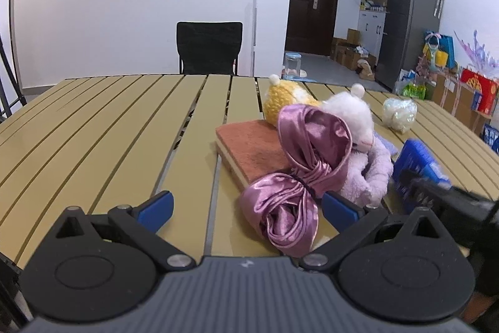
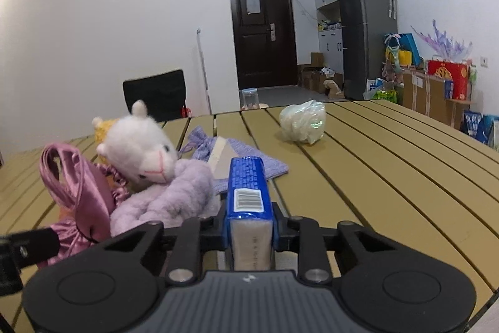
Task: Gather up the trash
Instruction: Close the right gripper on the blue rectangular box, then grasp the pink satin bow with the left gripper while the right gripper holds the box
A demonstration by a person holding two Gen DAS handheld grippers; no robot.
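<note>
Slatted table (image 2: 389, 164): clear bag (image 2: 302, 122), stuffed

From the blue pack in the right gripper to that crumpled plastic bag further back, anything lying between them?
Mostly bare table. In the right wrist view only the corner of a lilac knitted cloth reaches beside the blue pack; the slats up to the crumpled plastic bag are bare.

A lived-in home: fridge (image 2: 366, 30), entrance door (image 2: 263, 24), slatted table (image 2: 389, 164), gift bags (image 2: 447, 78)
</note>
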